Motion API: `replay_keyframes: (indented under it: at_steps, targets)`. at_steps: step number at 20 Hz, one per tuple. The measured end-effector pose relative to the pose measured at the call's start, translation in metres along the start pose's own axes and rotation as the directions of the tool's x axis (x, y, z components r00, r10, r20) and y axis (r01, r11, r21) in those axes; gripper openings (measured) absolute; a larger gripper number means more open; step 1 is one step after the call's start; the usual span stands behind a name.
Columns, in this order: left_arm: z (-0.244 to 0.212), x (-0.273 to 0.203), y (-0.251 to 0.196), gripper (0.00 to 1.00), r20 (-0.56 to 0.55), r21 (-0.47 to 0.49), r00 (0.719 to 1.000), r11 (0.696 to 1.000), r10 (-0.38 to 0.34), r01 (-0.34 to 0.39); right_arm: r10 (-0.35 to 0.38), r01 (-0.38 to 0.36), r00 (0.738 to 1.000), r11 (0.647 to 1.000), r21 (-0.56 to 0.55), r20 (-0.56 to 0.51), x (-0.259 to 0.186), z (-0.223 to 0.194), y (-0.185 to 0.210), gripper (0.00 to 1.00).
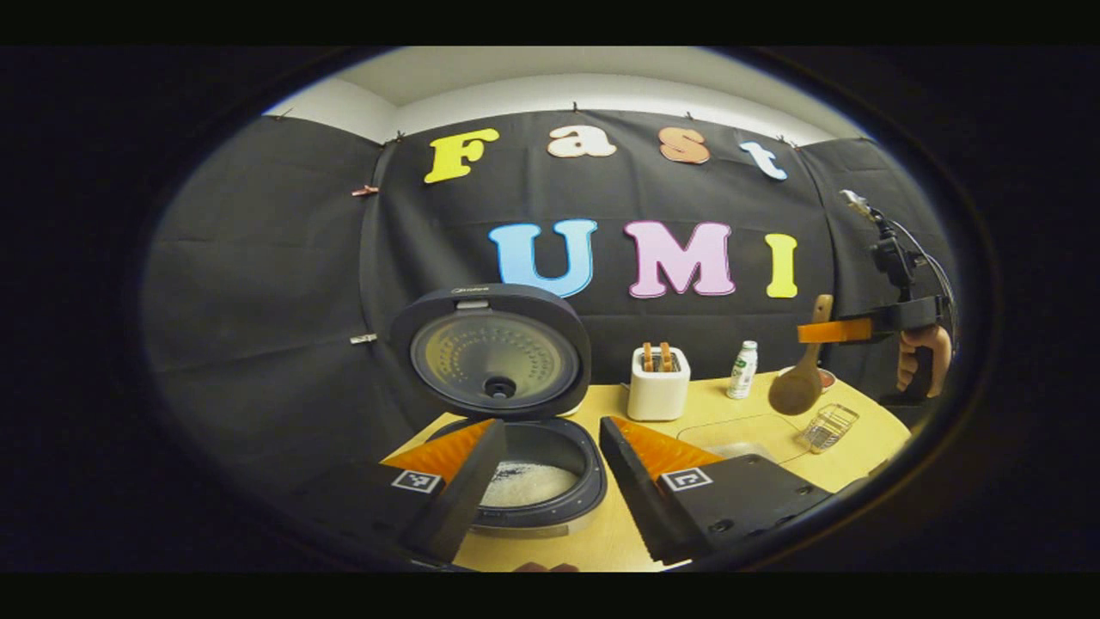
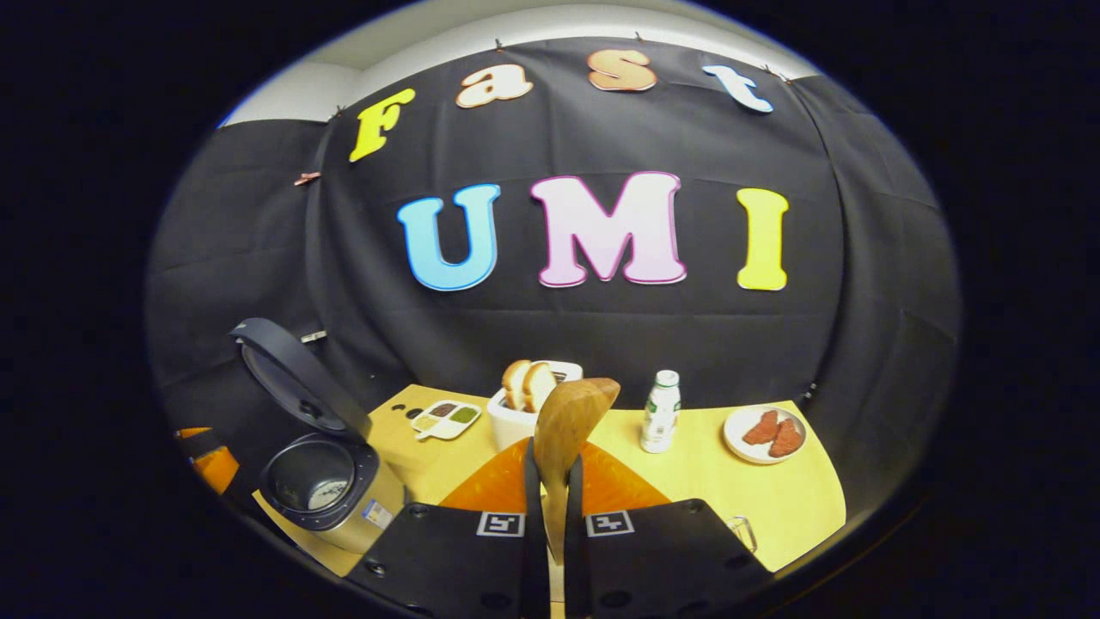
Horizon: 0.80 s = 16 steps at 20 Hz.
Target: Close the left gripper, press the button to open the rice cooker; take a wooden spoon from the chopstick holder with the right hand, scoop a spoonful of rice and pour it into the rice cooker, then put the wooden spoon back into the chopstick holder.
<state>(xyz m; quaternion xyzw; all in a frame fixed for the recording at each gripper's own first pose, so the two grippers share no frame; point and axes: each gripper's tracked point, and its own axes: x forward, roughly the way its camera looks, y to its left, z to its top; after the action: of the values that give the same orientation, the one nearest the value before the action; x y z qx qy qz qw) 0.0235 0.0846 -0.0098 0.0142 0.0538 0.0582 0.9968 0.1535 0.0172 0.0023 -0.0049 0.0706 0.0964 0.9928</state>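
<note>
The rice cooker (image 1: 516,507) stands right in front of my left gripper (image 1: 550,425) with its lid (image 1: 490,352) swung up and white rice in its pot (image 1: 526,483). My left gripper is open, its fingers spread on either side of the pot. Far right, a hand carries my right gripper (image 1: 829,331) above the table, shut on the handle of the wooden spoon (image 1: 799,387), whose bowl hangs down. In the right gripper view the spoon (image 2: 567,421) stands between my right gripper (image 2: 552,456) fingers, and the open cooker (image 2: 322,477) sits low left. A wire-mesh holder (image 1: 829,427) rests under the spoon.
A white toaster (image 1: 657,387) with bread slices stands mid-table, a small bottle (image 1: 743,370) to its right. A plate (image 2: 746,447) with red slices sits at the far right, a small divided dish (image 2: 445,419) behind the cooker. A clear tray (image 1: 730,430) lies flat on the wooden table (image 2: 713,481).
</note>
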Motion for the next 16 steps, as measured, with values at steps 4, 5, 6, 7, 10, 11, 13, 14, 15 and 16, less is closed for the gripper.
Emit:
replay_keyframes:
  at_steps: [4, 5, 6, 7, 10, 11, 13, 14, 15, 16]
  targets:
    - [0.000, 0.005, -0.005, 0.78, -0.003, 0.008, 1.000, 1.000, 0.001, 0.000, -0.082, 0.083, 0.997, 0.996, 0.028, -0.014, -0.006, -0.007, -0.052, 0.11]
    - [-0.001, 0.007, -0.006, 0.78, -0.008, 0.015, 1.000, 1.000, -0.001, 0.001, -0.101, 0.101, 0.995, 0.994, 0.028, -0.019, -0.007, -0.009, -0.063, 0.11]
    - [-0.002, 0.007, -0.007, 0.79, -0.013, 0.012, 1.000, 1.000, -0.002, 0.002, -0.120, 0.120, 0.993, 0.992, 0.026, -0.025, -0.007, -0.013, -0.075, 0.11]
    - [-0.003, 0.008, -0.008, 0.79, -0.016, 0.009, 1.000, 1.000, 0.000, 0.000, -0.136, 0.137, 0.990, 0.990, 0.026, -0.030, -0.008, -0.016, -0.085, 0.11]
    - [-0.005, 0.007, -0.006, 0.78, -0.022, 0.008, 0.999, 1.000, 0.024, -0.023, -0.188, 0.190, 0.981, 0.981, 0.034, -0.050, -0.011, -0.027, -0.116, 0.11]
    - [-0.006, 0.008, -0.005, 0.78, -0.024, 0.005, 0.999, 1.000, 0.029, -0.029, -0.205, 0.208, 0.977, 0.977, 0.038, -0.058, -0.011, -0.031, -0.125, 0.11]
    - [-0.007, 0.007, -0.004, 0.78, -0.033, 0.008, 0.999, 0.999, 0.038, -0.038, -0.236, 0.239, 0.969, 0.970, 0.048, -0.072, -0.011, -0.039, -0.142, 0.11]
    - [-0.008, 0.005, -0.003, 0.78, -0.037, 0.016, 0.998, 0.999, 0.042, -0.041, -0.247, 0.251, 0.966, 0.966, 0.054, -0.078, -0.010, -0.043, -0.149, 0.11]
    - [-0.007, 0.003, -0.002, 0.78, -0.038, 0.026, 0.998, 0.999, 0.045, -0.044, -0.256, 0.262, 0.962, 0.963, 0.060, -0.089, -0.009, -0.049, -0.156, 0.11]
    - [-0.006, 0.001, -0.001, 0.78, -0.036, 0.036, 0.998, 0.998, 0.047, -0.046, -0.267, 0.273, 0.959, 0.960, 0.064, -0.098, -0.008, -0.055, -0.162, 0.11]
